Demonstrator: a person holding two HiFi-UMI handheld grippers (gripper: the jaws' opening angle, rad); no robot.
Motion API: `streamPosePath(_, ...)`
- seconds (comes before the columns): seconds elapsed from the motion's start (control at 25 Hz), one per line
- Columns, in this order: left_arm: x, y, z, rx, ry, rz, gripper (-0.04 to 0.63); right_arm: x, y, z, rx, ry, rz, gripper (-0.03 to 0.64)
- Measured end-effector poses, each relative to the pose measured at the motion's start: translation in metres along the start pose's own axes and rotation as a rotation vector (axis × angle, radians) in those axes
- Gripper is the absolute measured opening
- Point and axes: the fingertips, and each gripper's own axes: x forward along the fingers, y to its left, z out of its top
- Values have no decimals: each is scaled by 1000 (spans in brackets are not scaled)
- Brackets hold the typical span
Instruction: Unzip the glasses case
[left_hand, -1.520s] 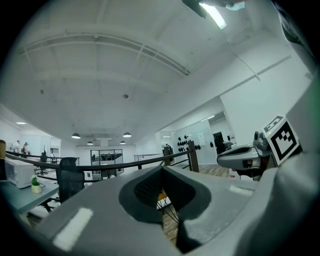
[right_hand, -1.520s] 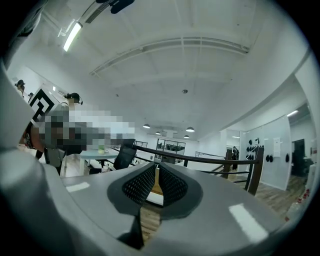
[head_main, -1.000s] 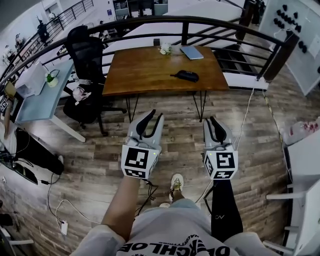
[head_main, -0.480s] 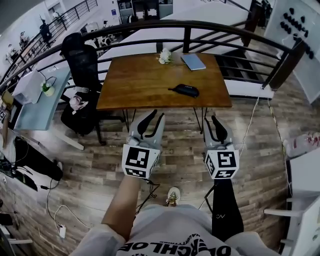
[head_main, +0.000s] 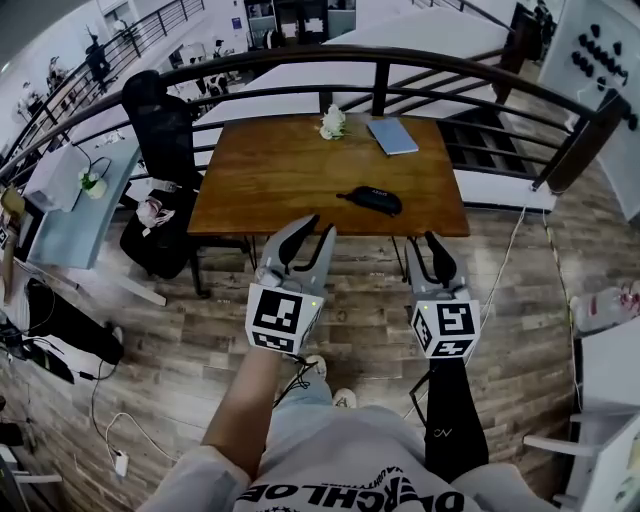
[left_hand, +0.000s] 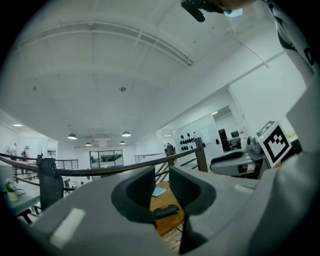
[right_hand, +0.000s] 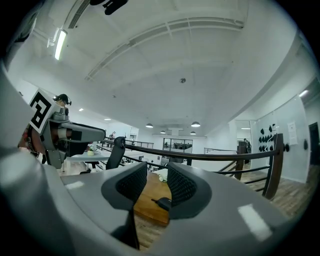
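- Head view: a dark oval glasses case (head_main: 372, 199) lies on a brown wooden tabletop (head_main: 270, 170), near its front edge and towards the right.
- At the far edge of the tabletop lie a flat pale-blue notebook (head_main: 392, 136) and, to its left, a small white flower cluster (head_main: 332, 122); both are well apart from the glasses case.
- A black office chair (head_main: 160, 120) stands at the left end of the tabletop, and a dark curved metal railing (head_main: 300, 55) runs behind it.
- The grey left gripper (head_main: 322, 225) and the grey right gripper (head_main: 421, 240) are held side by side over the wood-plank floor (head_main: 200, 320), short of the tabletop's front edge and clear of the glasses case.
- Left gripper view: the black ribbed fingers (left_hand: 140, 187) stand spread with nothing between them. The glasses case (left_hand: 165, 211) shows through the gap, far off on the tabletop (left_hand: 167, 225), with the notebook (left_hand: 159, 191) beyond it.
- The right gripper (left_hand: 235, 162) shows at the right of this view with its marker cube (left_hand: 275, 142).
- Right gripper view: the fingers (right_hand: 132, 182) stand partly apart and have just been opening; nothing is between them. The glasses case (right_hand: 162, 203) shows in the gap, away on the tabletop (right_hand: 147, 202).
- The left gripper (right_hand: 75, 134) shows at the left, and the office chair (right_hand: 116, 150) stands beyond it.
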Motion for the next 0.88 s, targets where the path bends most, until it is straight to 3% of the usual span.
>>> streamPosePath(0.4, 84, 21, -21, 5, 1, -81, 87, 68, -38, -11, 7, 12, -31, 167)
streamPosePath(0.88, 230, 80, -37, -16, 1, -239, 87, 186, -98, -9, 2, 49, -121, 178)
